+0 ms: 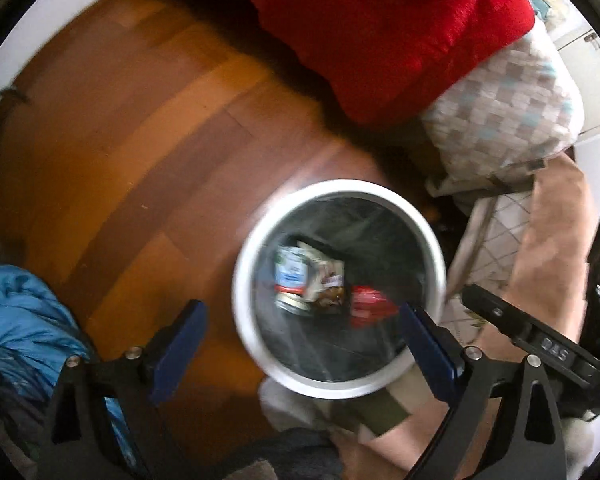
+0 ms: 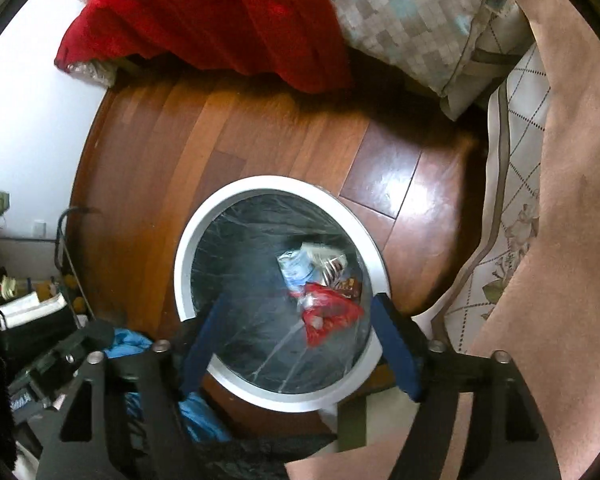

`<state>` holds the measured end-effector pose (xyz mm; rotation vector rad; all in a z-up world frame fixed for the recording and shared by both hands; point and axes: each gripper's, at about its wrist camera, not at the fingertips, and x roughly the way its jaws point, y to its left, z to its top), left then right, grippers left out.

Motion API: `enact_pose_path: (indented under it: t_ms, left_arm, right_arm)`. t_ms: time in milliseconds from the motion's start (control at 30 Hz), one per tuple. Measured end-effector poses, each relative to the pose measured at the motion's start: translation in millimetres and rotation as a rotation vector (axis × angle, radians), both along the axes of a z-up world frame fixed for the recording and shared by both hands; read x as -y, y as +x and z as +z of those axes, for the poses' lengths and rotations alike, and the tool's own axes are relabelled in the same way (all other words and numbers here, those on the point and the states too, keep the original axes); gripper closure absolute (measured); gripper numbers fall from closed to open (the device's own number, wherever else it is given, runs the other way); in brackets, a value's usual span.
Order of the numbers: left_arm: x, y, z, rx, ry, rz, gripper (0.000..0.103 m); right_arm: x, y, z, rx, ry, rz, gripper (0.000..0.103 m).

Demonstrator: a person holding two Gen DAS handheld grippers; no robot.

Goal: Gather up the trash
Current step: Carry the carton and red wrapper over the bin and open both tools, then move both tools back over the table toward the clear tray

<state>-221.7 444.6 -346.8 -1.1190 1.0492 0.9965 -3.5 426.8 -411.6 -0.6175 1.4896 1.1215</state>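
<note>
Both claws hang released over the trash bin [image 1: 340, 390], pointing steeply down: the left gripper [image 1: 302, 316] and the right gripper [image 2: 300, 318] each have blue pads spread wide with nothing between them. The white-rimmed bin, lined with a dark bag, stands on the wooden floor [image 1: 140, 160]. At its bottom lie a red wrapper [image 2: 328, 314] and a pale blue-and-white packet [image 1: 292, 272]. A red blanket [image 1: 380, 32] hangs at the far side.

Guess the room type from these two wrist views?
Likely a bedroom: red blanket and checked pillow hang off a bed over wooden floor, with a lined white trash bin beside it.
</note>
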Motion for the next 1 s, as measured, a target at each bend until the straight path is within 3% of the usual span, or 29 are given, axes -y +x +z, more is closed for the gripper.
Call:
enact_pose_path:
  t_ms: [100,333,700,1000]
  left_arm:
    - [9,-8,8,-0.06,0.064,0.007,0.006]
    - [29,-8,22,-0.125,0.126,-0.014,0.006]
    - [55,2,53,-0.137,0.191,-0.057,0.006]
    - [80,2,106,-0.111,0.291,-0.068,0.006]
  right_arm:
    - [6,-8,5,0.051,-0.018,0.039,0.001]
    - [32,-20,30,0.226,-0.044,0.12,0.0]
    - [58,-28,59,0.261,-0.02,0.133,0.0]
    - [81,-30,113,0.267,0.085,0.105,0.0]
